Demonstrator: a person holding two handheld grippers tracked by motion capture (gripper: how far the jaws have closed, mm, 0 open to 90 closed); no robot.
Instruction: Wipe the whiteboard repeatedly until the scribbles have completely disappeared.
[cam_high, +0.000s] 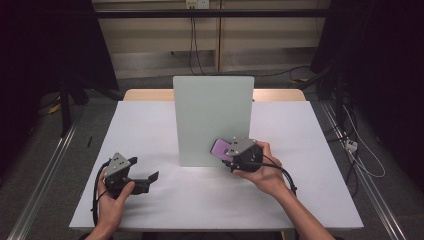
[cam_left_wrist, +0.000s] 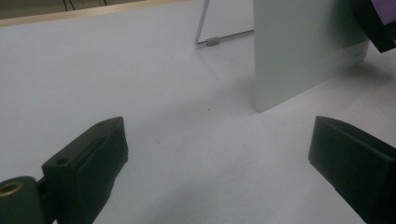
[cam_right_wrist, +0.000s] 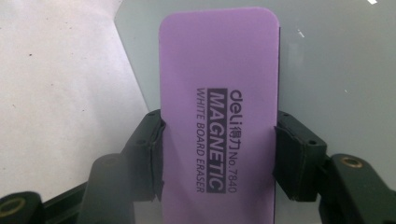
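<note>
**Eraser going to the board**

R gripper (cam_high: 231, 156) is clamping the purple eraser (cam_right_wrist: 217, 116) by its long edges, holding it at the lower right of the upright whiteboard (cam_high: 212, 115), felt side toward the panel by the look of it. L gripper (cam_high: 145, 181) is idling on the table (cam_high: 300, 150), jaws wide, nothing in them. Tip: keep the eraser flat to the board w/ light, even pressure, since the board's just propped on a stand and could tip back.

Purple eraser (cam_right_wrist: 217, 116), pale green board (cam_high: 212, 120), white table (cam_high: 150, 125).
</note>
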